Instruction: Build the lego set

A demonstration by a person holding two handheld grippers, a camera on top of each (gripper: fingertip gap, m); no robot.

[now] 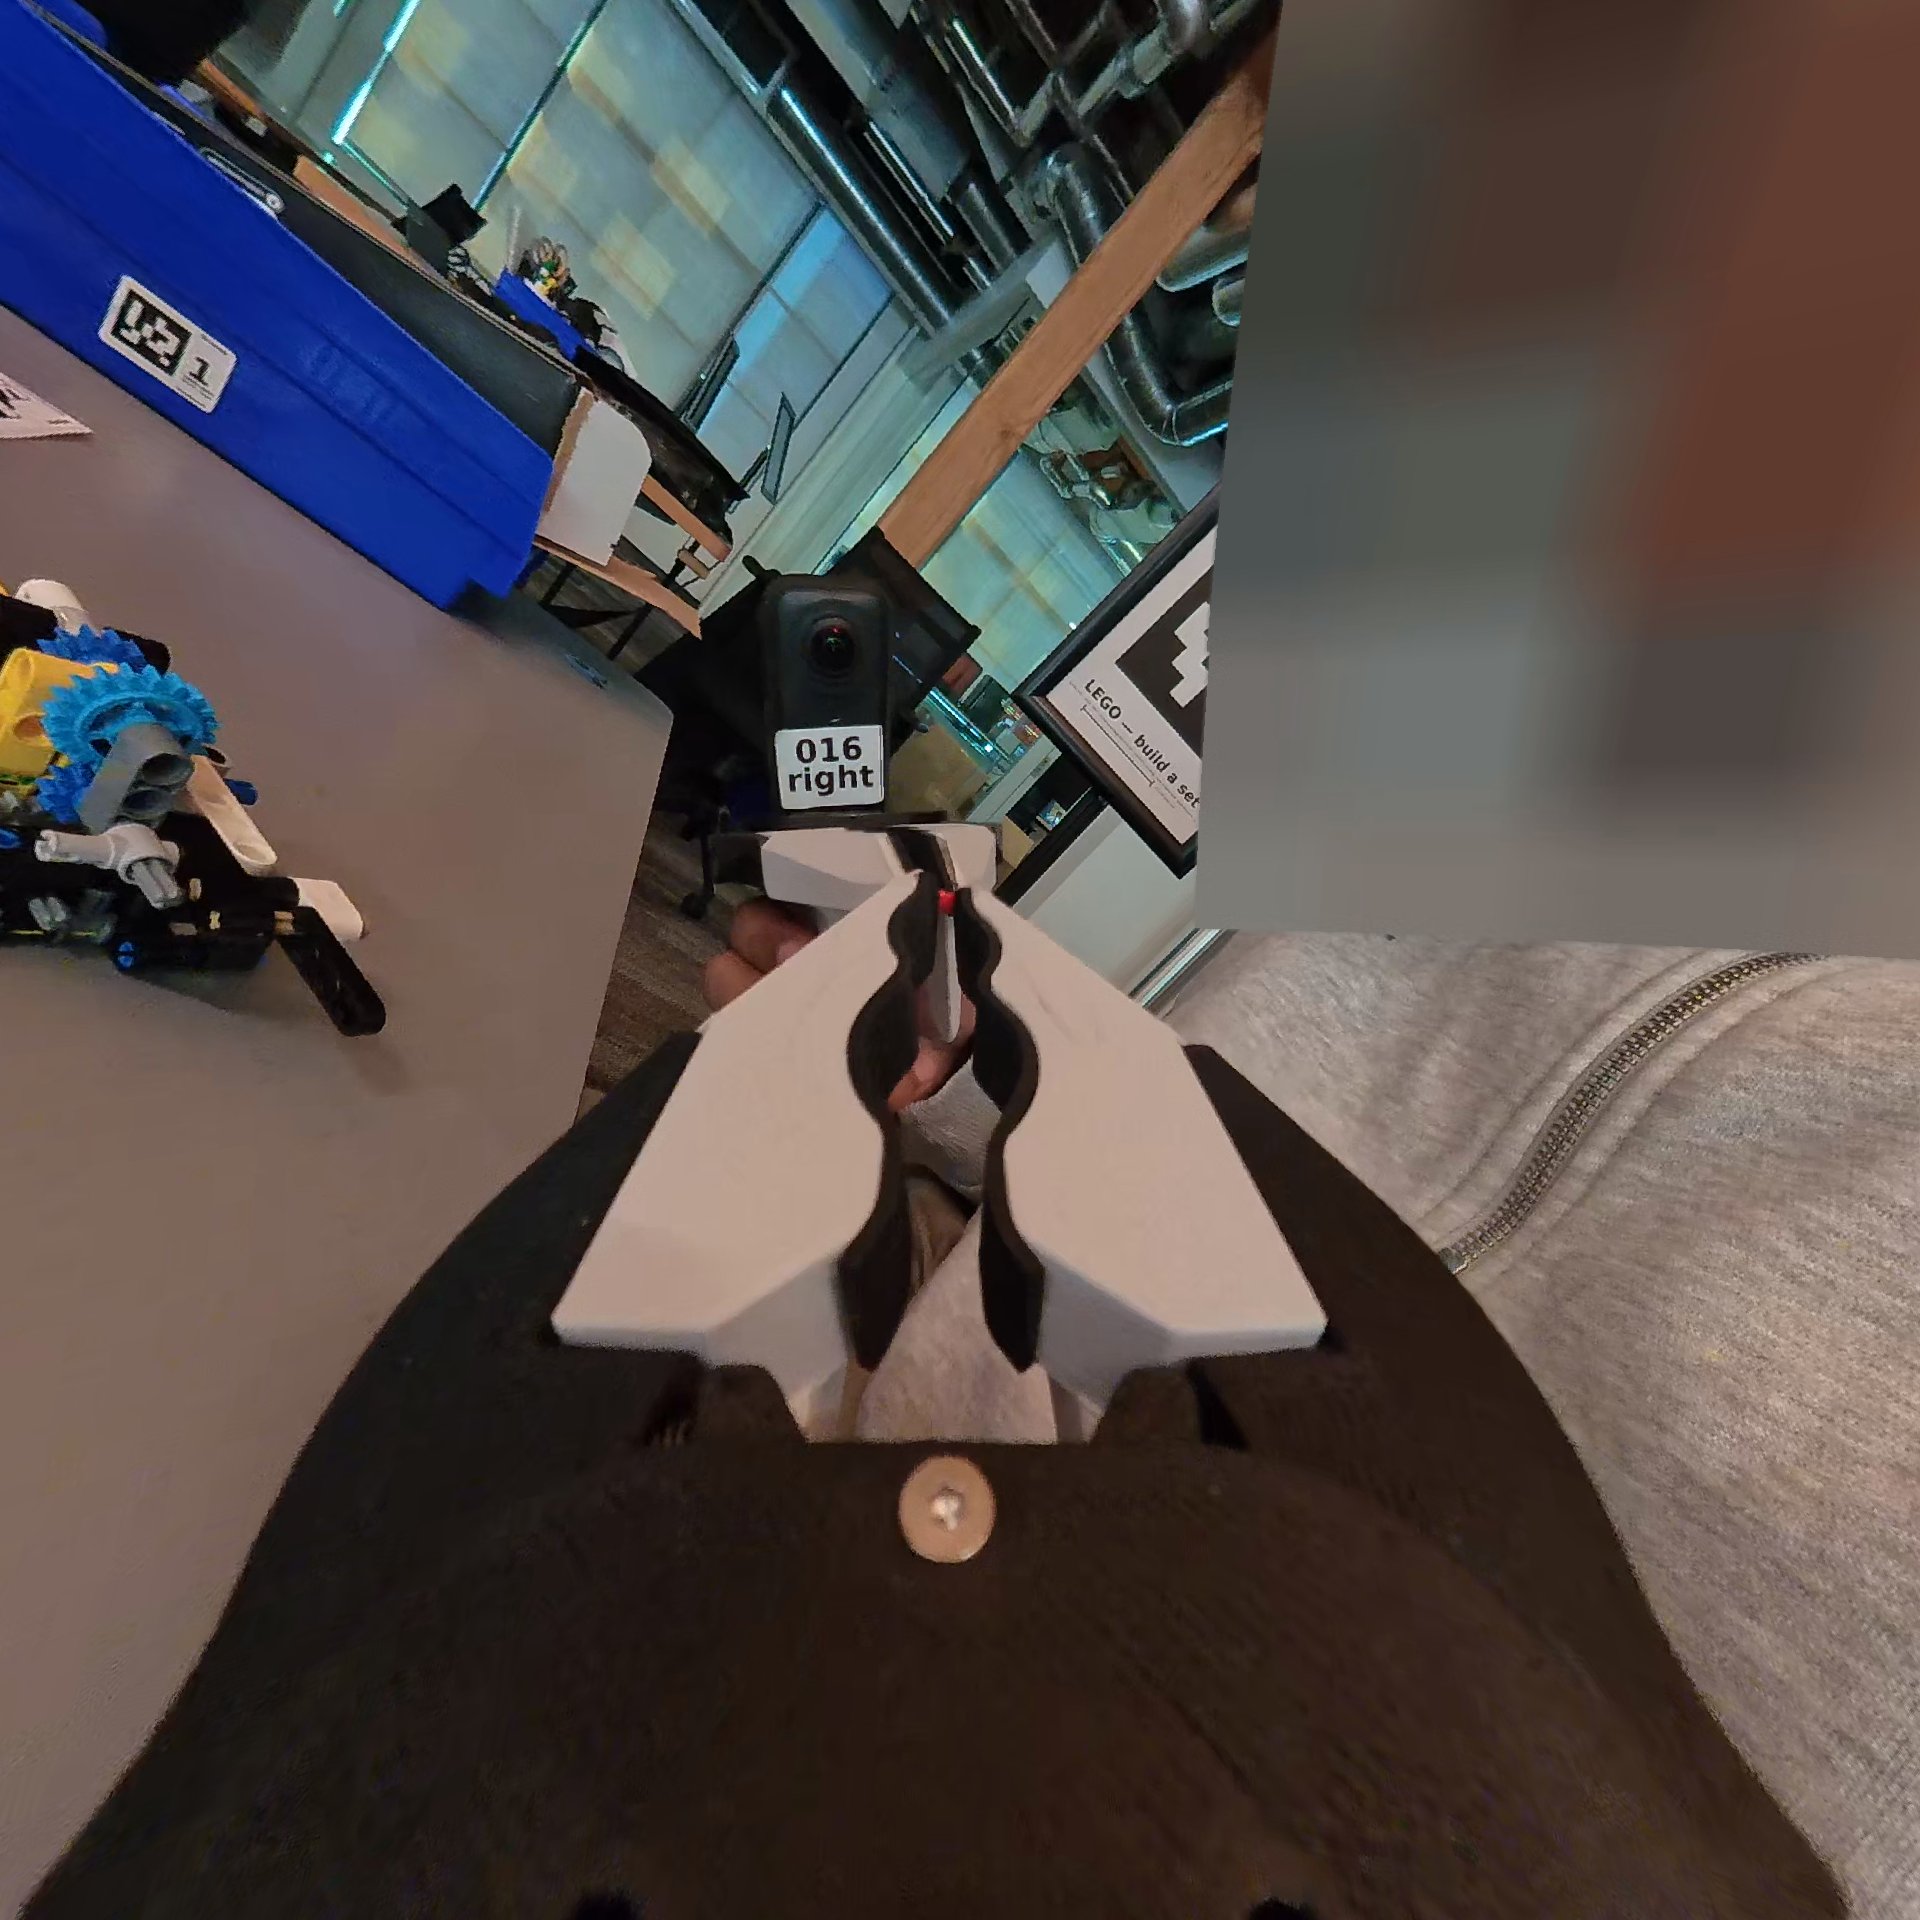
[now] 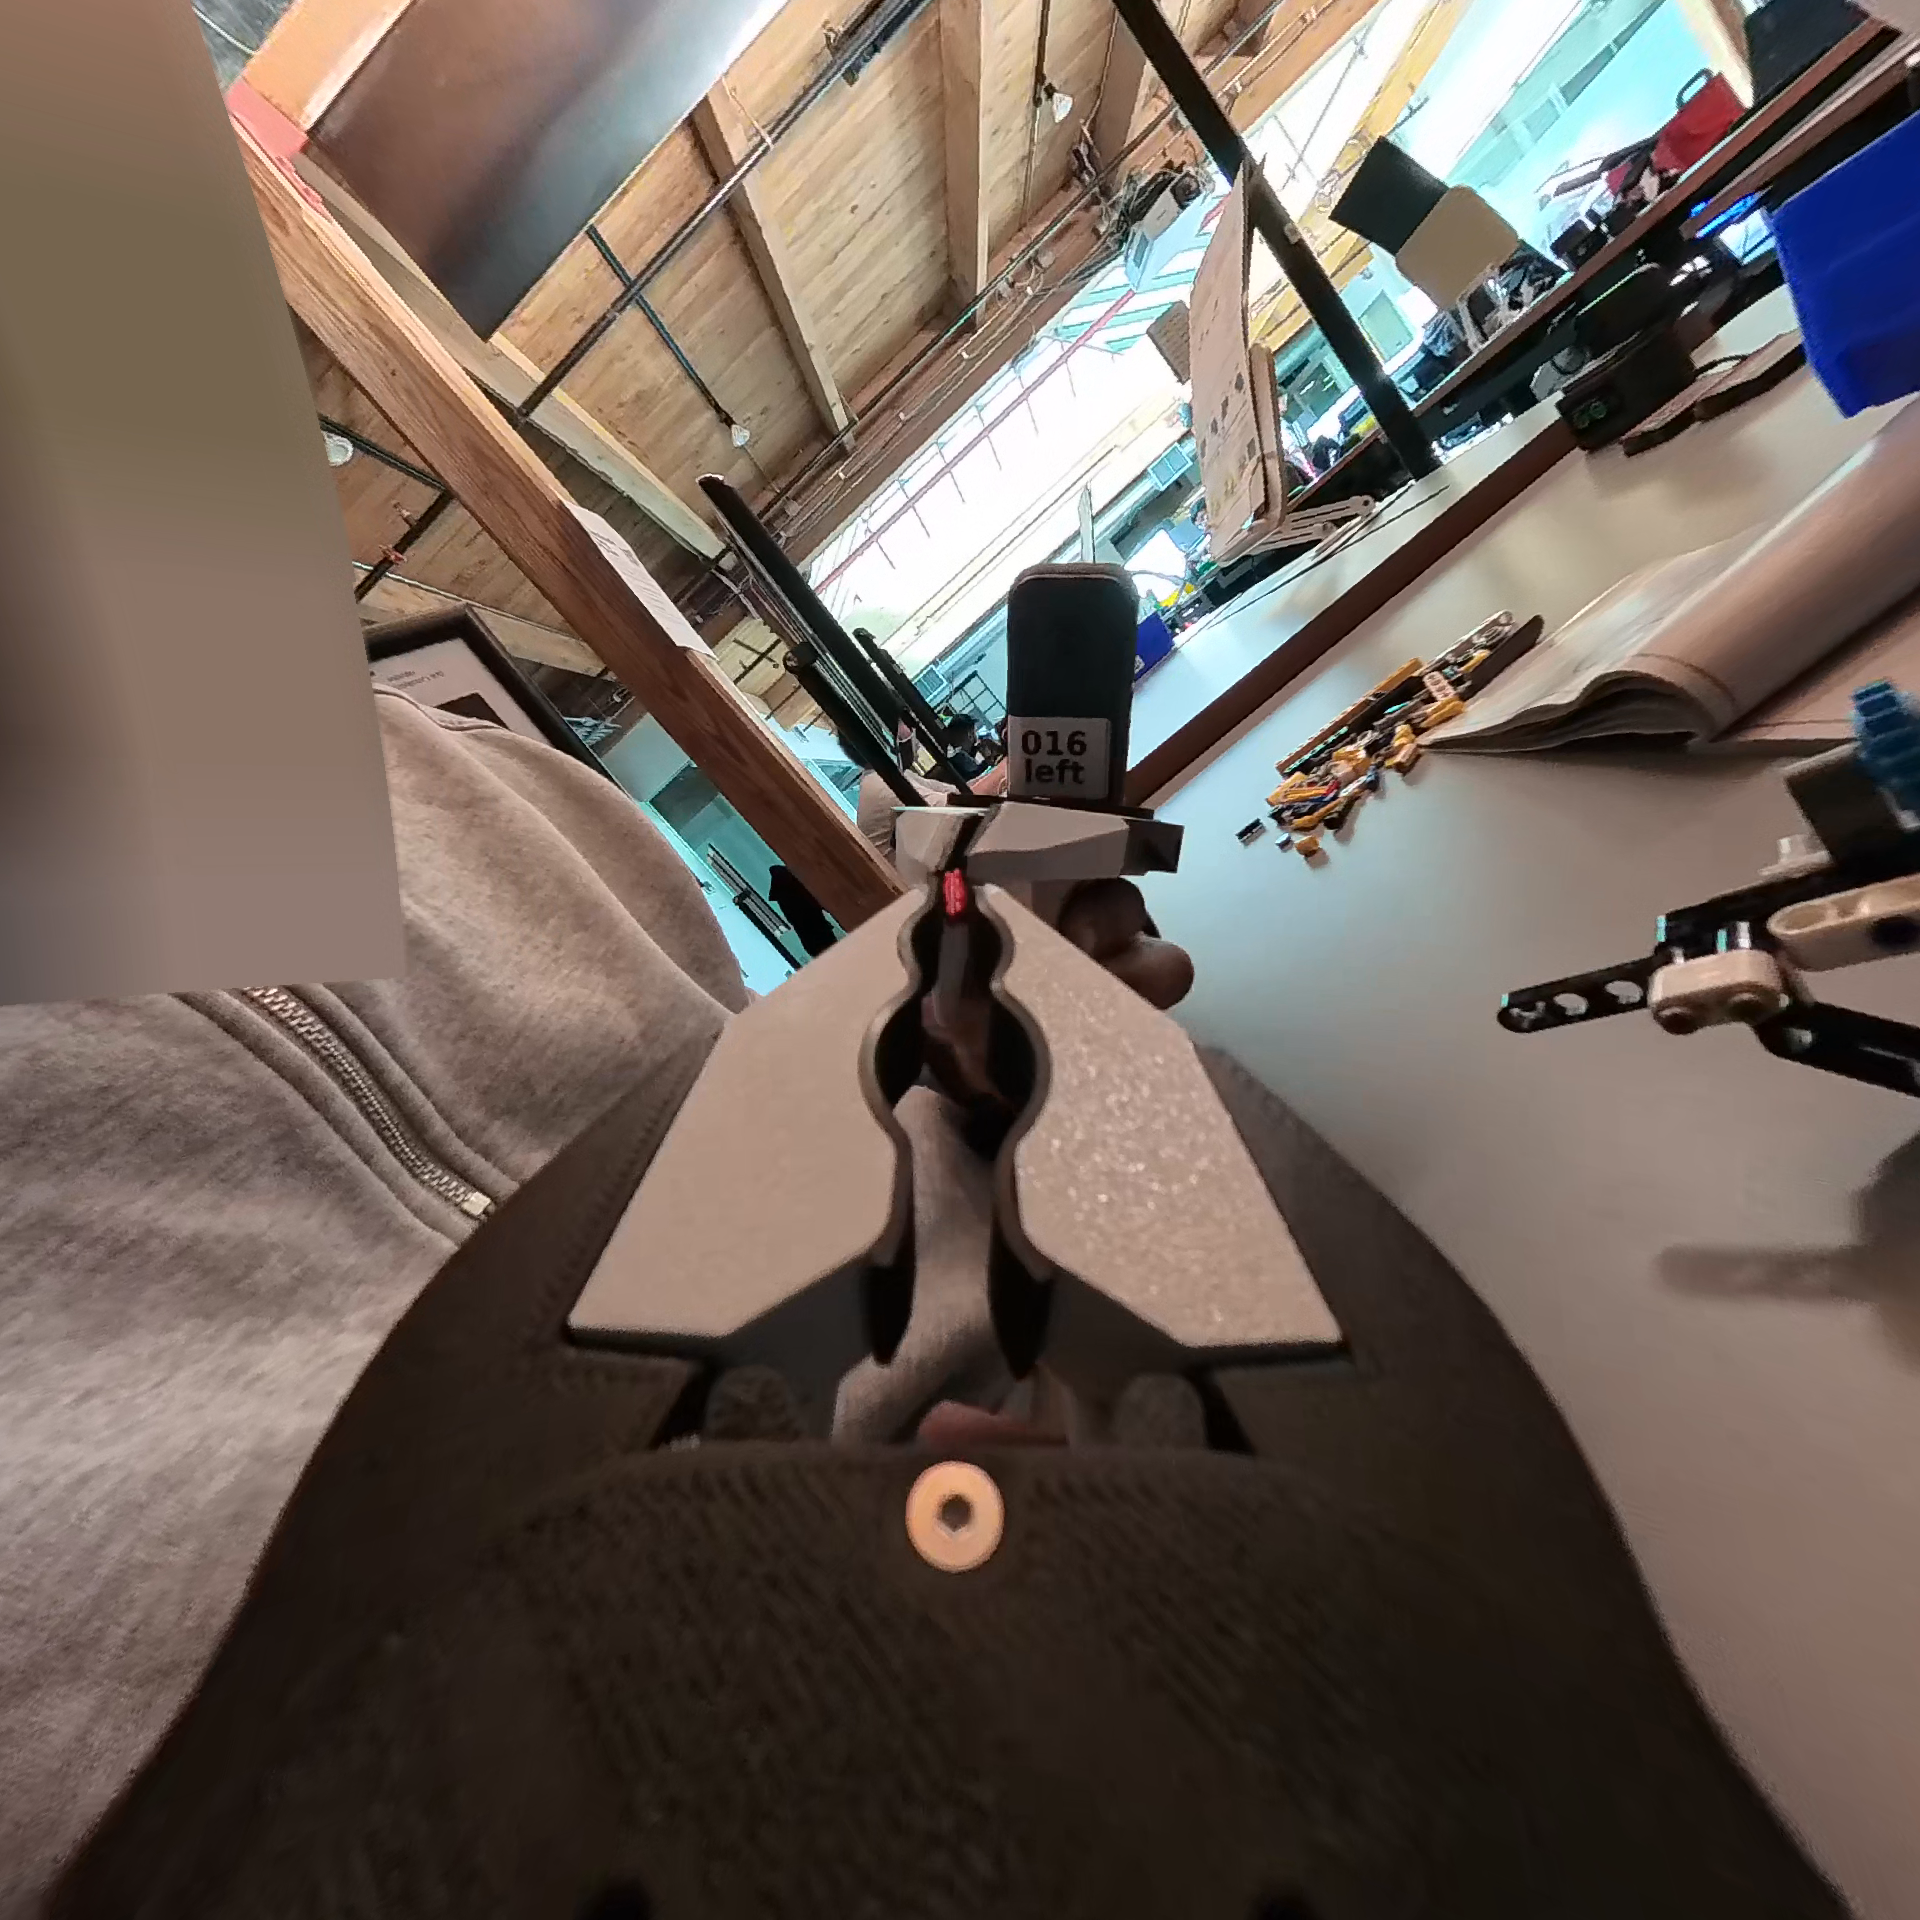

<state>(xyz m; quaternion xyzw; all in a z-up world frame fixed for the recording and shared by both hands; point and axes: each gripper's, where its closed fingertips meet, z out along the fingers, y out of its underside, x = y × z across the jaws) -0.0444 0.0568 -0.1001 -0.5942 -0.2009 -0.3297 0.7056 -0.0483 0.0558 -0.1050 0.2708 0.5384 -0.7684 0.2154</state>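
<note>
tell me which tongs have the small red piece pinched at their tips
Both do: the left tongs and right tongs meet tip to tip on the same small red piece, held off the table beside the lego model.

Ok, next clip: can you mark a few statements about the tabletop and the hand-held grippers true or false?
1. The left hand-held gripper and right hand-held gripper meet tip to tip at a small red piece. True.
2. The partly built lego model is held in the air. False: it sits on the grey table.
3. The instruction booklet lies open. True.
4. The blue bin stands on the floor. False: it is on the table.
</note>
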